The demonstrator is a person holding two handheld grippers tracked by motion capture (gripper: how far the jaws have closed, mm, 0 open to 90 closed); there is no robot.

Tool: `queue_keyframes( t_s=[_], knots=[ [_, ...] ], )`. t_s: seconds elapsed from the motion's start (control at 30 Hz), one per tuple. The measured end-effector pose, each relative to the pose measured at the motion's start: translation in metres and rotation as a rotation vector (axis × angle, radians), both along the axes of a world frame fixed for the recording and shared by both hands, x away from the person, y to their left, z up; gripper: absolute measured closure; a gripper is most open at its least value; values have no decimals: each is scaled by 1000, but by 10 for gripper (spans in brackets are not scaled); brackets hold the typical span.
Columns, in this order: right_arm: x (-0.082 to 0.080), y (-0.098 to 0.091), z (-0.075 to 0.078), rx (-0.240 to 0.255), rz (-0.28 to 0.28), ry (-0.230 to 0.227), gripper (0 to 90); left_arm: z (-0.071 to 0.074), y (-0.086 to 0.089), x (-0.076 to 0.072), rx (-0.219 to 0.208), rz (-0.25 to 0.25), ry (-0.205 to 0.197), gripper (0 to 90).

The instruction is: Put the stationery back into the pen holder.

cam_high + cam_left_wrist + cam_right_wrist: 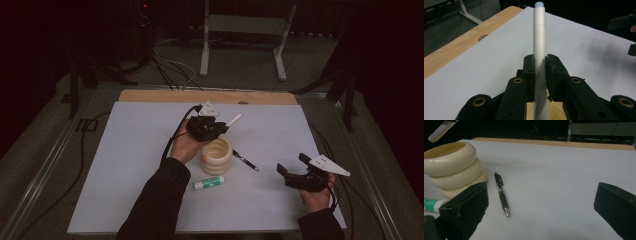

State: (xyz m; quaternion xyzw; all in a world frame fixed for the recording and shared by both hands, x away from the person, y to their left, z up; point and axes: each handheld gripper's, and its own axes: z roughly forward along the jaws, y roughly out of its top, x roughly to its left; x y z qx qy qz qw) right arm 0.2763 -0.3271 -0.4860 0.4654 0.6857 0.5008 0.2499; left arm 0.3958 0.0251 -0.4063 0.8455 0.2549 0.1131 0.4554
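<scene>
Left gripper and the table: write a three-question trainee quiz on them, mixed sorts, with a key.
1. True or false: the left gripper is shut on a white pen.
2. What lies nearest the black pen? A) cream holder B) glue stick C) right gripper
3. Fill in: the right gripper's jaws stand ____.

Key: 1 true; 2 A; 3 open.

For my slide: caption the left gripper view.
Left tongs shut on a silver cylindrical pen above the white table sheet.

Black pen (501, 193) lies just beside the ringed cream holder (452, 170), seemingly apart.
</scene>
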Motion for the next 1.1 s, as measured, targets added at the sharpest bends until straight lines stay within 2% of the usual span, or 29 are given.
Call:
queue_keyframes(
  t_s=[0.5, 1.1],
  knots=[
    [0, 0, 0, 0, 0, 0, 0, -11, -7, -3, -6, -18, 10, 789],
    [0, 0, 0, 0, 0, 1, 0, -23, -3, -6, -12, -22, 21, 787]
  ],
)
